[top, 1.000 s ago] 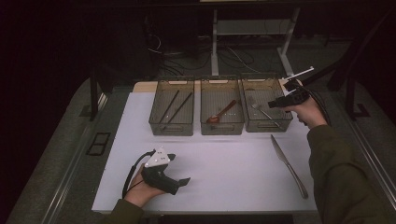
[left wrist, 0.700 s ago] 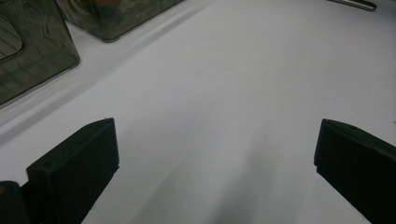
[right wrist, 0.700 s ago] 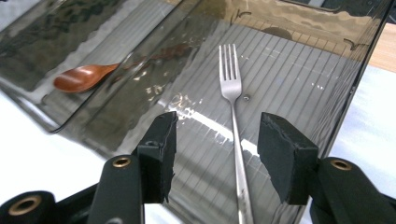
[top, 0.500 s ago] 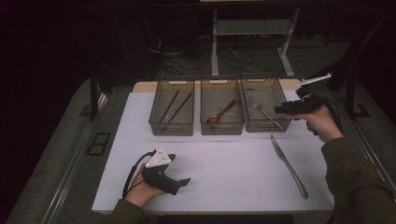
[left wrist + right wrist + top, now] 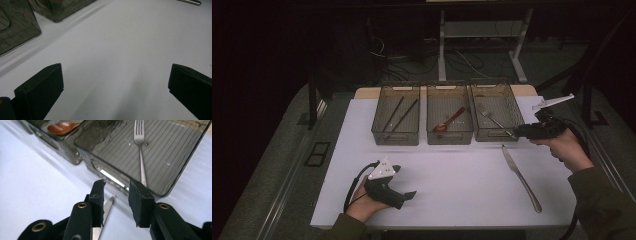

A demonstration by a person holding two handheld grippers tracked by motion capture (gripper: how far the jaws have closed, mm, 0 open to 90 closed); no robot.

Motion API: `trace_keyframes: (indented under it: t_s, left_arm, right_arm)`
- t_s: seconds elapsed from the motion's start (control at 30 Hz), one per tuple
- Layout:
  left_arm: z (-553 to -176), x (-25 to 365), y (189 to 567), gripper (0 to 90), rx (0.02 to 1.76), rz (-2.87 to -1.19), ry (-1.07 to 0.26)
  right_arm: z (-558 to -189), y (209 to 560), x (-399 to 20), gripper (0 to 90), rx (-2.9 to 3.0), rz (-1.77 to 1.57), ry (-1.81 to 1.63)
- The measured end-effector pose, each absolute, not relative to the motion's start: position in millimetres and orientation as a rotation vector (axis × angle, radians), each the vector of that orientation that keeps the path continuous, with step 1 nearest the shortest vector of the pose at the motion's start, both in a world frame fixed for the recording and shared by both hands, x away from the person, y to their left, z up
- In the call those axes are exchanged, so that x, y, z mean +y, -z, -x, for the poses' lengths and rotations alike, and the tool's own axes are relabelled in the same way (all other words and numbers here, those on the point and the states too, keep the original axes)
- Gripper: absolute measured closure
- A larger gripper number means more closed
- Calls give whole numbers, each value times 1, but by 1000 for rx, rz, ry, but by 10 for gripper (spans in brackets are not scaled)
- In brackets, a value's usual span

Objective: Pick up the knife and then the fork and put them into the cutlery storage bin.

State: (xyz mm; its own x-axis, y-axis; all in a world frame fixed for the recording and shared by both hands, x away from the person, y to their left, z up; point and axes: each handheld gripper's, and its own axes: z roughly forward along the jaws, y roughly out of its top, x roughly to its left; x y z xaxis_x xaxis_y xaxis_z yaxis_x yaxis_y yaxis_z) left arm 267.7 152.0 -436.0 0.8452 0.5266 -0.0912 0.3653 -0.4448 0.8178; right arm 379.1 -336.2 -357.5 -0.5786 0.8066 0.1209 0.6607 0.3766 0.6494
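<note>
so the right gripper (image 5: 515, 133) hovers by the fork bin (image 5: 507, 131), above the knife (image 5: 521, 177) tip, jaws just narrowing with nothing between them. knife lies on the tabletop (image 5: 452, 175), blade toward the bins, handle toward the person. next it probably needs lowering and pinching. left gripper (image 5: 408, 196) rests open.

overhead forward-down, two low close-ups — shared bins (image 5: 494, 112)
</note>
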Motion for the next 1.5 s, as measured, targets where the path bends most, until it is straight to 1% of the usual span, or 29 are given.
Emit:
trace_keyframes:
  t_s: [0.17,0.5,0.77,1.2,1.5]
  left_arm:
    - [-267,152,436,0,652,-2081,-219]
    - [-267,152,436,0,654,-2082,-221]
    - [-267,151,436,0,654,-2082,-220]
    - [-267,151,435,0,653,-2082,-222]
    - [-266,151,436,0,651,-2082,-220]
  right_arm:
    - [-366,360,-336,630,2409,-1296,-1005]
    - [-343,379,-334,593,2465,-1332,-943]
    - [-332,389,-329,579,2557,-1369,-800]
    - [-323,409,-316,590,2694,-1411,-512]
    - [-320,415,-311,625,2738,-1432,-388]
